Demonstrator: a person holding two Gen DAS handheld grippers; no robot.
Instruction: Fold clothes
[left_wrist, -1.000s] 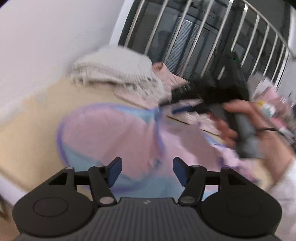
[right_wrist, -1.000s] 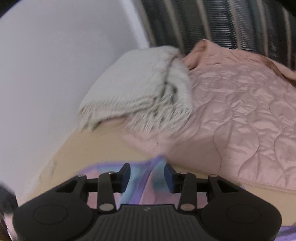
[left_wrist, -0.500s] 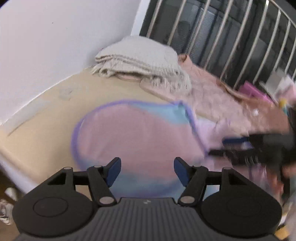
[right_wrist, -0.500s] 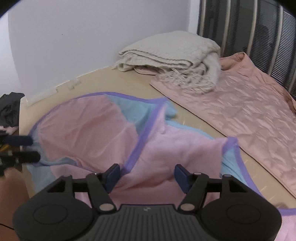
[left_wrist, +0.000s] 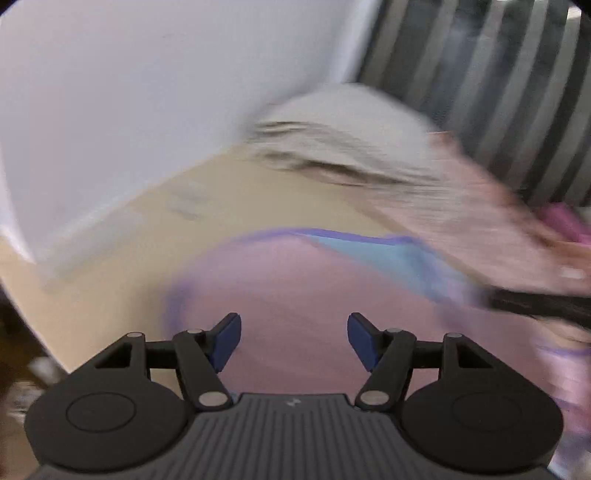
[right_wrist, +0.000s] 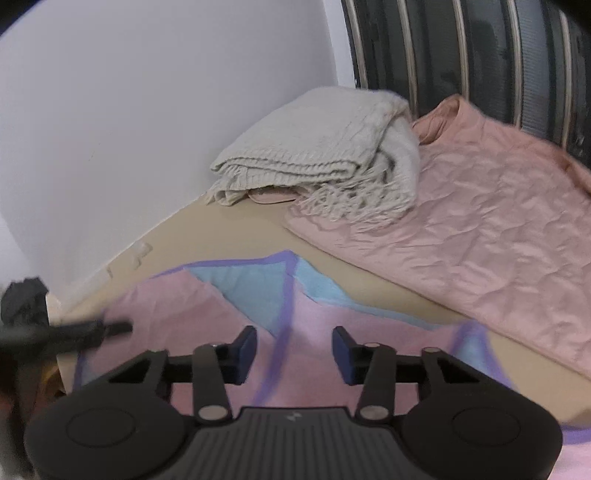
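Observation:
A pink and light-blue garment with purple trim (right_wrist: 266, 295) lies spread on the beige bed; it also shows in the left wrist view (left_wrist: 306, 288), blurred. My left gripper (left_wrist: 294, 341) is open and empty, just above the garment's pink part. My right gripper (right_wrist: 294, 349) is open and empty above a purple seam of the garment. The left gripper's fingers (right_wrist: 92, 330) show as a dark blur at the left of the right wrist view. The right gripper's fingers (left_wrist: 539, 304) show blurred at the right of the left wrist view.
A folded grey knitted blanket with fringe (right_wrist: 321, 155) sits at the back by the white wall (right_wrist: 129, 110). A pink quilted cover (right_wrist: 480, 206) lies to the right. Dark railing bars (right_wrist: 480, 55) stand behind. The bed edge (right_wrist: 62, 373) drops off at left.
Both grippers have come lower and closer over the garment. The right gripper's jaws have narrowed somewhat but remain open. The left view is now motion-blurred.

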